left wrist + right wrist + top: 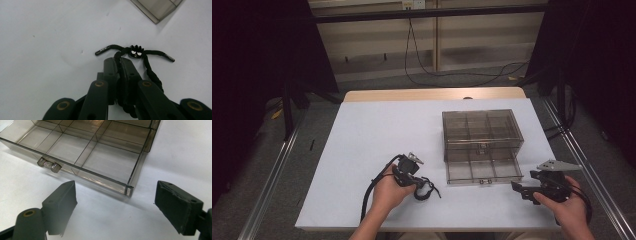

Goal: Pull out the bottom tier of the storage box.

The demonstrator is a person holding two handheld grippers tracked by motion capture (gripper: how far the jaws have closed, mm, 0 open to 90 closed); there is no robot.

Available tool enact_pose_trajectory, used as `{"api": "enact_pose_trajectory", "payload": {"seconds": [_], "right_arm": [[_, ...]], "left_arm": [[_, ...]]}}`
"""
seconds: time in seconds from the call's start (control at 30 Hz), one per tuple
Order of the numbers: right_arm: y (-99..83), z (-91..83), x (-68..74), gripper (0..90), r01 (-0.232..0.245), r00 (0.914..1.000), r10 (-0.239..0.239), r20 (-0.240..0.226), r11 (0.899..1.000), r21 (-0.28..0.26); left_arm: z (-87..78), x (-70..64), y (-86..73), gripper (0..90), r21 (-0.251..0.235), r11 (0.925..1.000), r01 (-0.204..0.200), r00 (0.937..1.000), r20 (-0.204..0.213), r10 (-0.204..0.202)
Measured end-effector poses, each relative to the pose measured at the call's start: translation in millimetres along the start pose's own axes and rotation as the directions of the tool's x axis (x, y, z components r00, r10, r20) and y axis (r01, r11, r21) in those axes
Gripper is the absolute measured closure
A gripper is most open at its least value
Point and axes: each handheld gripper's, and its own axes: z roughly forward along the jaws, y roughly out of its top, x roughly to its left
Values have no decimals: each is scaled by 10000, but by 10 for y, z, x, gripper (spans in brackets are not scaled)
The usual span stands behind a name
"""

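Down on the white tabletop (pixel 362 150), the left gripper (pixel 421 186) has its fingers (pixel 111 72) pressed together on a black cord bracelet (pixel 147 67), pinching the looped part of the cord between them. The bracelet's small black charm (pixel 136 51), a spiky-topped cartoon face, lies just past the fingertips, and the two loose cord ends spread out sideways from it on the tabletop. In the high view the bracelet hangs at the gripper's tip, near the front left corner of a smoky clear plastic organizer box (pixel 482 135). That box has its bottom drawer (pixel 482 172) pulled out toward the person, showing divided compartments and a small handle (pixel 49 165) on the front. The right gripper (pixel 524 190) sits just beside the drawer's front right corner, its fingers (pixel 178 206) spread wide apart and gripping nothing.
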Motion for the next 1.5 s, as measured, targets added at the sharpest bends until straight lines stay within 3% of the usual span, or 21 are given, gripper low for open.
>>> {"api": "enact_pose_trajectory", "payload": {"seconds": [0.1,0.17,0.23,0.4,0.6,0.97,1.5], "right_arm": [[-2,4,-5,171,10,10000,-10,-6,10000,-11],[-6,8,-5,171,21,10000,-21,8,10000,9],[-7,10,-6,171,28,10000,-28,32,10000,5],[-3,12,4,171,41,10000,-41,40,10000,43],[-5,7,1,171,-5,10000,4,67,10000,54],[-1,10,-9,148,2,10000,-2,39,10000,-28],[27,40,10,92,23,10000,-23,5,10000,18]], "left_arm": [[4,-10,28,828,45,10000,-4,10000,40,4],[-4,-27,26,737,112,9999,-21,9999,-154,22],[-18,-27,14,722,204,9998,-5,10000,2,5],[-22,-22,-1,788,539,9985,-57,9999,135,49],[-17,-18,21,844,607,9981,80,10000,6,-80],[-97,-29,102,847,256,9994,241,9993,285,-249],[-148,-25,187,846,262,9984,498,9979,403,-509]]}}
